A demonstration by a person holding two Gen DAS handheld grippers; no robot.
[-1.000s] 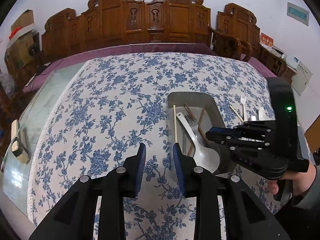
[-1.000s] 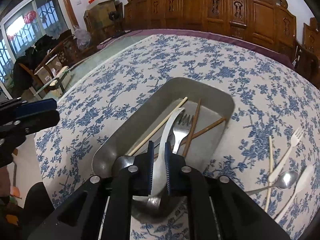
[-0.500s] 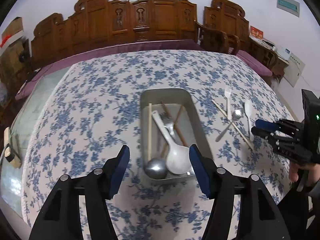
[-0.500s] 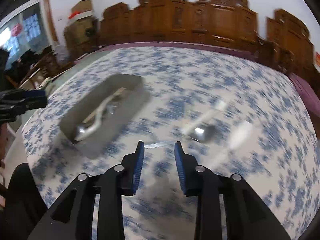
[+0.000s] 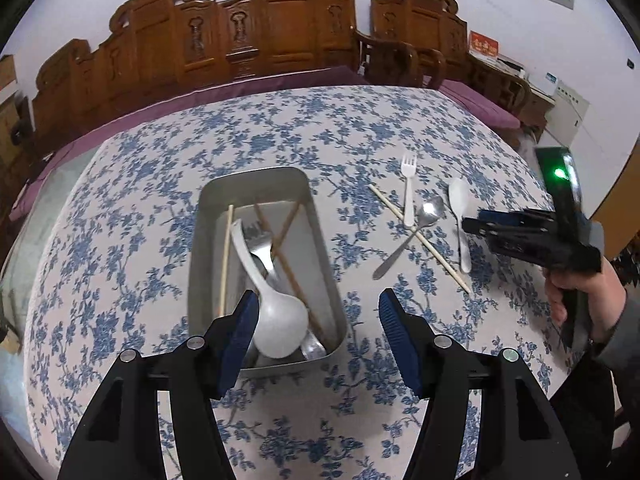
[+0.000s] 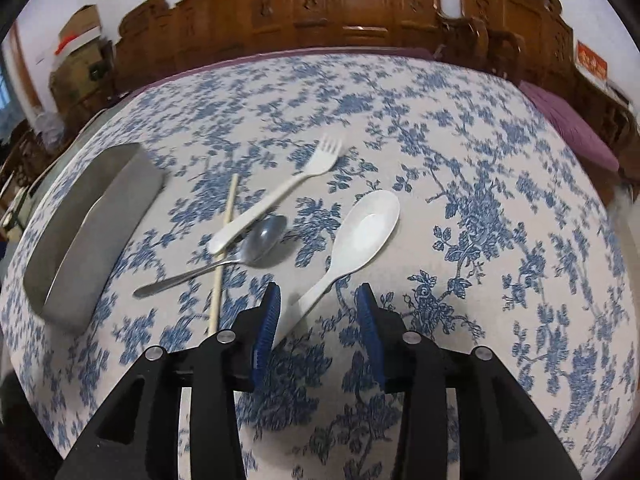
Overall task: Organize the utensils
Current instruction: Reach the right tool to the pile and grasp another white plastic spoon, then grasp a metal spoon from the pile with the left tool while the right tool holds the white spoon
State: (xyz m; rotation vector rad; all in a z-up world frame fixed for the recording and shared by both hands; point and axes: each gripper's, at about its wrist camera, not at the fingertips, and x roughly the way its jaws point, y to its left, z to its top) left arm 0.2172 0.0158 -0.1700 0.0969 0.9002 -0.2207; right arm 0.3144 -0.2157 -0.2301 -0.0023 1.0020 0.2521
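The right tongs (image 6: 316,320) point down at the counter (image 6: 500,208) with their jaws opening and nothing pressed between the pads; the handle of a white plastic spoon (image 6: 352,240) lies on the cloth just ahead of the gap, so this looks like the line-up for the next pickup. The left tongs (image 5: 316,332) stand wide apart and empty above the near end of the metal tray (image 5: 320,216), probably kept there to steady or guard it.

The tray already holds a white ladle-like spoon (image 5: 276,320), a metal fork (image 5: 260,248) and several chopsticks, laid lengthwise so they fit its long shape. Loose on the cloth to the right of the tray are the white spoon, a white plastic fork (image 6: 280,196), a metal spoon (image 6: 256,248) and a single chopstick (image 6: 224,248); the metal spoon's handle crosses over the chopstick, so the free-lying white spoon seems the easier first take.
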